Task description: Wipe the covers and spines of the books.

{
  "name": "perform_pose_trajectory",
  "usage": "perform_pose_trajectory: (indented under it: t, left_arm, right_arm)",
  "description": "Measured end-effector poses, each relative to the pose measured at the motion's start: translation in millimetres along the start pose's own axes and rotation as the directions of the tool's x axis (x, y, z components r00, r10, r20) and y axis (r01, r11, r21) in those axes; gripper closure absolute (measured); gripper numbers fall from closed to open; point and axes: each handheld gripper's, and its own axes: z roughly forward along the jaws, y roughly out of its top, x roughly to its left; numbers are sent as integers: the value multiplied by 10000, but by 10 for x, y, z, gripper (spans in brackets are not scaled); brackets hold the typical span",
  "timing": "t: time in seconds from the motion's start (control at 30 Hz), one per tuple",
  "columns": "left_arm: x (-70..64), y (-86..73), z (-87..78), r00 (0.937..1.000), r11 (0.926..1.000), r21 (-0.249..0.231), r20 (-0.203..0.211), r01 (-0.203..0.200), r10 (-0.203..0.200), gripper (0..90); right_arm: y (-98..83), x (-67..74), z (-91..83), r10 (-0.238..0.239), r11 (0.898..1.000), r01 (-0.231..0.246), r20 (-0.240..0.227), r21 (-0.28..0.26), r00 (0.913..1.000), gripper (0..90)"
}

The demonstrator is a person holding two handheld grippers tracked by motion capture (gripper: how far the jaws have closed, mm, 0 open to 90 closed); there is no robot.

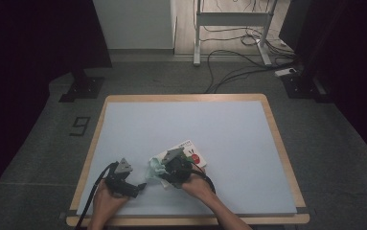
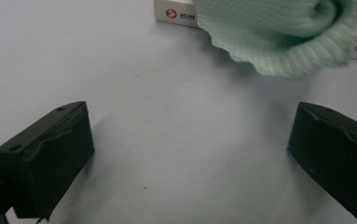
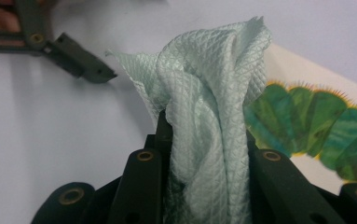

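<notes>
A pale green waffle-weave cloth [image 3: 209, 107] stands bunched between the jaws of my right gripper [image 3: 204, 144], which is shut on it. From above, the cloth [image 1: 155, 167] hangs at the left of that gripper [image 1: 164, 173], over the near corner of a white picture book [image 1: 190, 151] with a green caterpillar [image 3: 306, 121] on its cover. My left gripper [image 1: 140, 186] rests on the mat to the left, open, its jaws wide apart with bare mat between them [image 2: 190, 154]. The cloth [image 2: 278, 32] hangs just beyond its fingertips, in front of the book's spine [image 2: 176, 14].
A light blue mat [image 1: 186, 129] covers the wooden table [image 1: 281, 143]. Beyond the table's far edge lie floor cables [image 1: 234, 67] and a white frame's legs [image 1: 229, 28]. The other gripper's black jaw [image 3: 80, 63] shows at the upper left of the right gripper view.
</notes>
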Motion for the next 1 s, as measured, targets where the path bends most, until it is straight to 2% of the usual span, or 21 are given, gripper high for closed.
perform_pose_trajectory:
  t: [0.2, 0.43, 0.67, 1.0]
  left_arm:
    - [2, 0, -1, 10000, 10000, 9, -2, -14, 14, 0]
    - [0, 0, 0, 10000, 10000, 2, -9, -2, 2, 0]
    - [0, 0, 0, 10000, 10000, -5, -15, -2, 2, 0]
    - [-1, 0, 0, 10000, 10000, -5, -9, 2, -2, 0]
  right_arm:
    - [68, -67, 53, -45, 10000, 44, 234, 51, 9997, 714]
    - [45, -107, 43, -38, 10000, 39, 240, -15, 9997, 716]
    - [-8, -176, -1, 75, 10000, -73, 495, -37, 9987, 717]
    - [-172, -360, -139, 584, 9983, -576, 927, -105, 9940, 717]
